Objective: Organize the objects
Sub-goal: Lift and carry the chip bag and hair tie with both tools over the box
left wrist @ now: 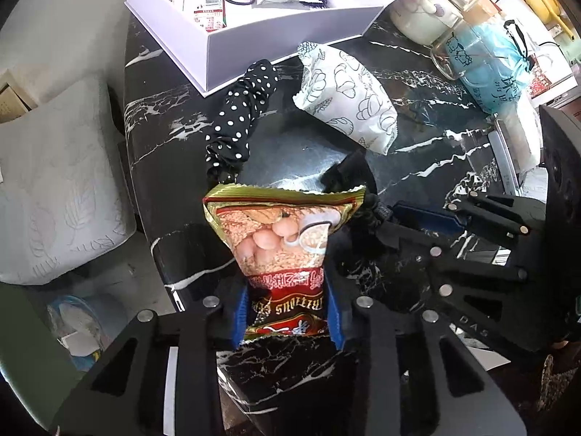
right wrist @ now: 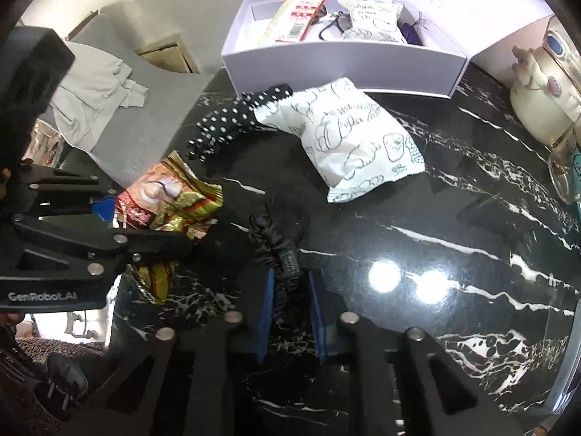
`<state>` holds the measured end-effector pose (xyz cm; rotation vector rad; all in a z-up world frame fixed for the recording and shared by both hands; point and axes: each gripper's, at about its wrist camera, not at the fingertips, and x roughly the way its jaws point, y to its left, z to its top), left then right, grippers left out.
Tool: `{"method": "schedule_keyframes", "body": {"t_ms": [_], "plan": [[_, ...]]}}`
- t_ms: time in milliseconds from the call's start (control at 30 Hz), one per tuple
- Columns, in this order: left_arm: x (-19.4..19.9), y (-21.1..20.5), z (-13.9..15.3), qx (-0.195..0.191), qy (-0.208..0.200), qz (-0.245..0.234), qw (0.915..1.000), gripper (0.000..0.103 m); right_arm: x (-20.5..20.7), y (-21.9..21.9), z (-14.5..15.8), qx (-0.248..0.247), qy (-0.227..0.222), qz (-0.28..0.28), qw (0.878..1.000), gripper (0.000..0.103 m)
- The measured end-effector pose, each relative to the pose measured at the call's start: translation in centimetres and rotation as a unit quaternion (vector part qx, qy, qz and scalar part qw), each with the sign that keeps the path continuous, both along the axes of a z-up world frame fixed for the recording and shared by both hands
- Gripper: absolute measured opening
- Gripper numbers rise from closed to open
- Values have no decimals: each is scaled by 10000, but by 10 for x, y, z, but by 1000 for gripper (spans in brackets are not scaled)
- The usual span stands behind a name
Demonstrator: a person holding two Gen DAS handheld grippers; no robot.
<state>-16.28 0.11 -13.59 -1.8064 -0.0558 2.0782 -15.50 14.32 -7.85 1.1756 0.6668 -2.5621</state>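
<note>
My left gripper [left wrist: 287, 312] is shut on a gold and red snack packet [left wrist: 283, 239], held over the black marble table [left wrist: 417, 152]; the packet also shows in the right wrist view [right wrist: 163, 200]. My right gripper [right wrist: 288, 301] is shut on a black scrunchie [right wrist: 279, 250], which also shows in the left wrist view [left wrist: 366, 214]. A polka-dot scrunchie [left wrist: 243, 116] [right wrist: 225, 123] and a white bread-print packet [left wrist: 348, 98] [right wrist: 356, 138] lie on the table before an open white box [left wrist: 276, 40] [right wrist: 345, 69] that holds several items.
A cream teapot [right wrist: 541, 105], a glass cup [left wrist: 461, 54] and a blue bag [left wrist: 497, 65] stand at the table's right. A grey cushioned seat [left wrist: 58, 189] is left of the table edge. The box lid [right wrist: 472, 7] stands behind the box.
</note>
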Motion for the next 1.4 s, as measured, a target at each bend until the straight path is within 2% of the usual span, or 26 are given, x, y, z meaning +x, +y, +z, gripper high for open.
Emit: {"method": "schedule_keyframes", "body": {"t_ms": [33,400,500,567,633,667,700,733,933,1033,1100,1200,1400], "plan": [[0,0,3,31,-9,7,10000,32,2,1,4,-6,16,9,10000,2],[-4,3,56,112,259,-71,9996,32,18,-2,39,-244,189,72,9995,1],[-5,0,67,88,310,-46,9995,32,18,-1,36,-423,29,172,9990,2],[-4,-4,68,84,282,-10,9996,32,16,-3,29,-536,-37,147,9984,7],[-2,-9,66,130,229,40,9996,32,12,-5,21,-544,-90,88,9984,27],[1,-11,62,146,208,55,9997,32,11,-6,16,-505,-108,63,9986,33],[2,-13,59,155,172,82,9997,32,11,-7,11,-490,-124,65,9987,43],[4,-16,56,150,117,120,9997,32,10,-8,7,-478,-159,79,9987,46],[12,-27,35,52,-62,275,9996,32,4,-18,-19,-100,-335,94,9993,46],[13,-31,29,-1,-81,303,9995,32,6,-24,-24,129,-210,136,9996,46],[14,-32,27,-34,-88,317,9995,32,6,-28,-26,263,-137,142,9995,46],[12,-33,25,-80,-94,341,9993,32,4,-28,-26,334,-151,178,9992,24],[8,-28,34,-101,-4,301,9995,32,3,-21,-18,173,-259,166,9994,8]]}}
